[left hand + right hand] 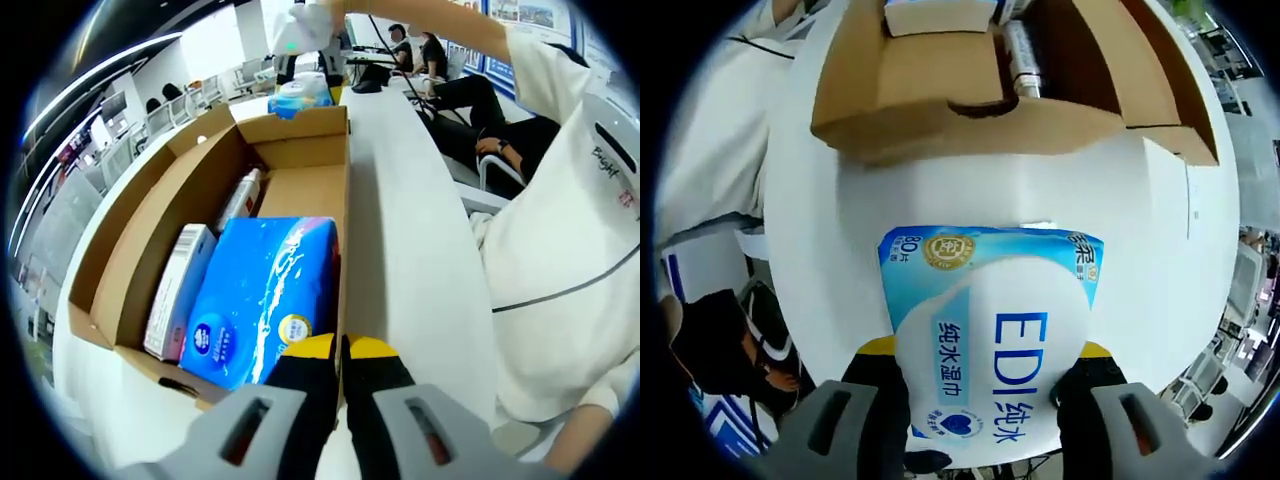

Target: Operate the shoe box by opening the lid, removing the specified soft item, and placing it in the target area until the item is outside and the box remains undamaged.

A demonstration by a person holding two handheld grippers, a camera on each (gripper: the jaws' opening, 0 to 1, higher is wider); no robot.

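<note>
seated people (pixel 440 60) at far desks, rows of white chairs (pixel 160 120), person's white shirt (pixel 570 260)

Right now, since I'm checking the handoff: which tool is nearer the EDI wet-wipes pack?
Right. The right tool is clamped on the wet-wipes pack above the white table; the left tool sits shut at the cardboard box rim.

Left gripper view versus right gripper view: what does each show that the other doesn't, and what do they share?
Left gripper view alone: the blue tissue pack and a white carton lying inside the box, and the left tool shut beside the box's near wall. Right gripper view alone: the right tool shut on a wet wipes pack over the table, outside the box. Both: the open cardboard box and a bottle inside.
</note>
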